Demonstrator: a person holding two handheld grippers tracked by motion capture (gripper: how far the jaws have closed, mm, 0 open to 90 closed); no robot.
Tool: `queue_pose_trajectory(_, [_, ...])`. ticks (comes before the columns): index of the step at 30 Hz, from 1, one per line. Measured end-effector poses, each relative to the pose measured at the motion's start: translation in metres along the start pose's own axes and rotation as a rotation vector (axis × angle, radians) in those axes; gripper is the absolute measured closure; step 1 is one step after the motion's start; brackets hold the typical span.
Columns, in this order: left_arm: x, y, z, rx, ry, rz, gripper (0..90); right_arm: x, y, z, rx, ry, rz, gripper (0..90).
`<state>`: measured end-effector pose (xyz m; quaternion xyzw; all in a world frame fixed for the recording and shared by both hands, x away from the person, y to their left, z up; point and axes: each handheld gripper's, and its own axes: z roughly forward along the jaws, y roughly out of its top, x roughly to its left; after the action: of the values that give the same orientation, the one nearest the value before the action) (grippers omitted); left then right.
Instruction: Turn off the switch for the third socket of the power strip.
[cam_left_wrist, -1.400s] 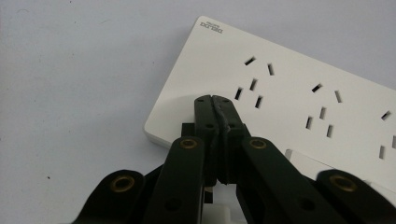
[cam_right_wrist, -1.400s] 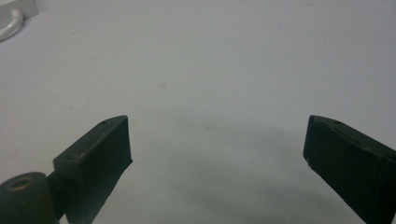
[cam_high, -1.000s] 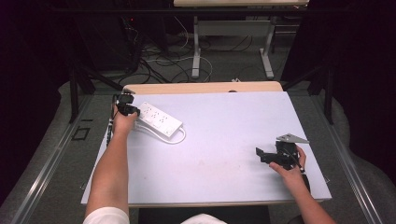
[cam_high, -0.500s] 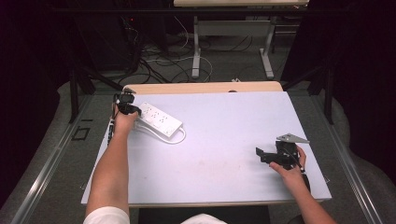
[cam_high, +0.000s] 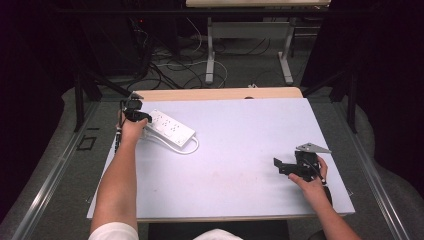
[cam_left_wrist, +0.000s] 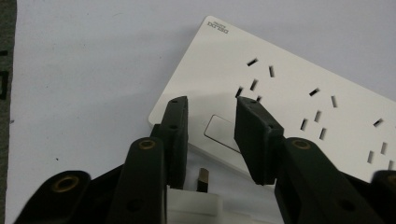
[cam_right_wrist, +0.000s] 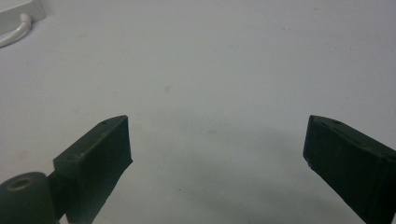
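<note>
High view: the counter (cam_high: 235, 145) carries a power strip (cam_high: 171, 128) at ten o'clock, long axis running ten to four. Left tool (cam_left_wrist: 210, 112) sits at its near end, jaws slightly parted over a plug (cam_left_wrist: 196, 198). Right tool (cam_high: 280, 166), spread wide, idles at four o'clock. Nothing has visibly shifted since earlier.

A pale table (cam_high: 235, 150) with a wooden far edge carries a white power strip (cam_high: 170, 128) and its looped cord (cam_high: 192, 147) at far left.

left gripper (cam_high: 134, 114) and power strip (cam_high: 170, 128) nudged slightly, little else
</note>
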<state>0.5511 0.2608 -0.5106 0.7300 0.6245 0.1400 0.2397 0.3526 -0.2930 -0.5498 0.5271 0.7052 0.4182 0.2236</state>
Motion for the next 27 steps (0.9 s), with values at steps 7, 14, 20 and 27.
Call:
queue_pose_trajectory(7, [0.000, 0.000, -0.003, -0.018, 0.011, -0.010, 54.7, 0.001, 0.000, 0.000, -0.001, 0.007, 0.001, 7.2])
queue_pose_trajectory(14, [-0.002, 0.001, -0.007, -0.013, 0.009, -0.007, 48.7, 0.001, 0.001, 0.000, 0.001, 0.009, 0.004, 7.1])
queue_pose_trajectory(20, [-0.007, 0.002, -0.012, -0.018, 0.010, -0.008, 44.3, 0.000, 0.001, -0.001, -0.002, 0.011, 0.001, 7.2])
queue_pose_trajectory(27, [-0.011, 0.001, -0.020, -0.048, 0.008, 0.009, 42.3, 0.000, 0.001, -0.001, -0.003, 0.009, -0.006, 7.2])
